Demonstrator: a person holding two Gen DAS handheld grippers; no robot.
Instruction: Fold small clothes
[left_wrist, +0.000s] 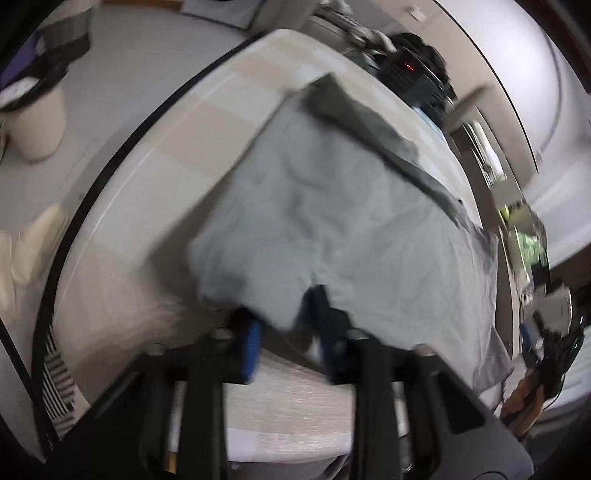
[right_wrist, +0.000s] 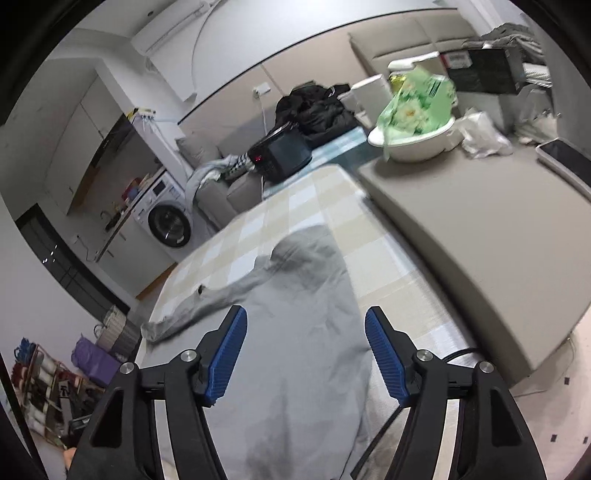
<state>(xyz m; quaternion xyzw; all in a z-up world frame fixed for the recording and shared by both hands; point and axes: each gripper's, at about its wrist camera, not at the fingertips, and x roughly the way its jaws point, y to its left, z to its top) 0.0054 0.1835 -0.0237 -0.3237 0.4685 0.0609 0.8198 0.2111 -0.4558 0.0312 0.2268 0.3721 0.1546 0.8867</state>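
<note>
Both wrist cams close, angled down; share grey garment (left_wrist: 332, 206) (right_wrist: 306, 332) on table.

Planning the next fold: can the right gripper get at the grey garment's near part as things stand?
Probably yes. The right gripper stands open just above the grey garment, cloth showing between its blue pads, with nothing lying across it on the checked table.

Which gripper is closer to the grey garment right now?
Left. The left gripper has the grey garment edge between its fingers; the right gripper hangs open above it, clear of the cloth.
</note>
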